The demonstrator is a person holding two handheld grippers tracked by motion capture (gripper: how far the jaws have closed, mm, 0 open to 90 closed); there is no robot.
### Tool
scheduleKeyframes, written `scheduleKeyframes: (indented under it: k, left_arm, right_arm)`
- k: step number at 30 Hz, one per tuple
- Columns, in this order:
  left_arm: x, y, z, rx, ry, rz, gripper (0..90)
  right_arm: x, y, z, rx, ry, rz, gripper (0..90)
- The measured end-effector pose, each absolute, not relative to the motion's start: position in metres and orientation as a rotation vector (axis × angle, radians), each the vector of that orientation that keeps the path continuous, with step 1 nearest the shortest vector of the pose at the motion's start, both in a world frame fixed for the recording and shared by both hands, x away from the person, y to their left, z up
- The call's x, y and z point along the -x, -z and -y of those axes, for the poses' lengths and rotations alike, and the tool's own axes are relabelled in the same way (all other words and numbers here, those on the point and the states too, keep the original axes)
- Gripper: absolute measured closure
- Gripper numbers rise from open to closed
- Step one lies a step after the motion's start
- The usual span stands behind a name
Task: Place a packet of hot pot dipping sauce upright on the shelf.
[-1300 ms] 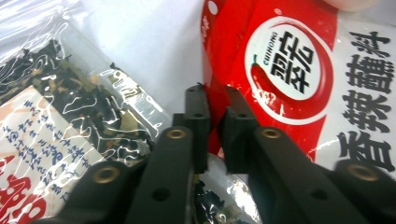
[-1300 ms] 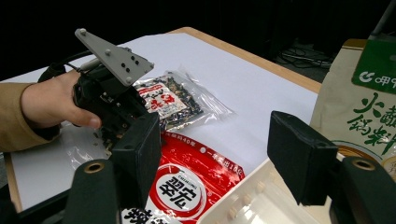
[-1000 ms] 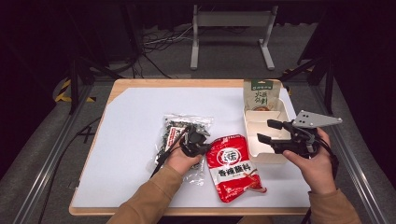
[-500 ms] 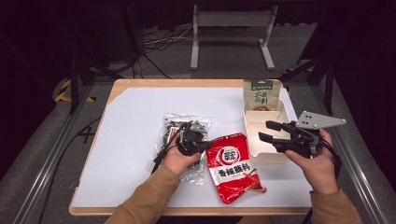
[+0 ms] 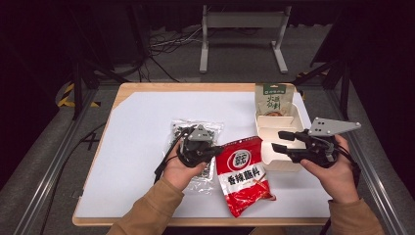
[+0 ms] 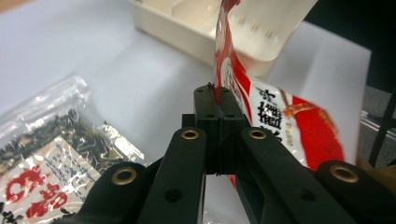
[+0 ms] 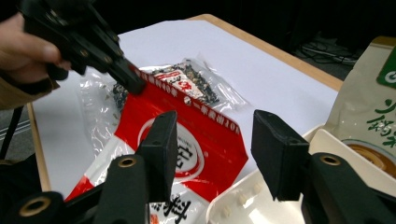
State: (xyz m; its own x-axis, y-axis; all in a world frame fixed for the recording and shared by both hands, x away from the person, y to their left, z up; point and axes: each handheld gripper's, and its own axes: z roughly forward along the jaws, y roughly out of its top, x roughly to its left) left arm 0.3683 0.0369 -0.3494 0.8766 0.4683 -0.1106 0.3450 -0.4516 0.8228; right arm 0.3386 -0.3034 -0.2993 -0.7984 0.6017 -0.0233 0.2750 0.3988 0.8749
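Note:
A red snack packet lies at the table's front middle, its upper left corner raised. My left gripper is shut on that corner; the left gripper view shows the jaws closed flat on the red packet's edge. The right gripper hovers open over the cream divided tray. Its jaws have just been closing, and nothing is between its pads. In the right gripper view the open jaws frame the red packet, with the left gripper pinching it.
A clear packet of dark dried food lies under my left hand. A green and beige pouch leans at the tray's far end. White sheet covers the wooden table; dark floor, cables and a metal stand lie beyond.
My left hand has risen and lifted the red packet's corner off the table. The right gripper's jaws stand narrower than before; that hand has stayed in place.

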Motion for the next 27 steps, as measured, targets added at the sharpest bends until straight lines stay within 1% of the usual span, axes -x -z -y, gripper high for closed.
scheduleKeyframes:
  k: [4, 6, 11, 20, 27]
  left_arm:
    - [-0.356, 0.332, -0.038, -2.047, -0.200, -0.535, 90.0]
    - [-0.352, 0.326, -0.038, -2.017, -0.180, -0.508, 90.0]
    - [-0.339, 0.311, -0.030, -2.007, -0.220, -0.437, 90.0]
    - [-0.332, 0.303, -0.025, -1.990, -0.220, -0.388, 90.0]
    - [-0.331, 0.303, -0.025, -1.995, -0.217, -0.376, 90.0]
  right_arm:
    - [-0.337, 0.303, 0.307, -0.765, -1.356, -2.339, 45.8]
    - [-0.335, 0.304, 0.310, -0.771, -1.358, -2.346, 43.8]
    - [-0.330, 0.311, 0.314, -0.787, -1.350, -2.379, 37.2]
    - [-0.320, 0.329, 0.319, -0.756, -1.418, -2.437, 34.2]
    - [-0.318, 0.343, 0.317, -0.752, -1.460, -2.429, 34.8]
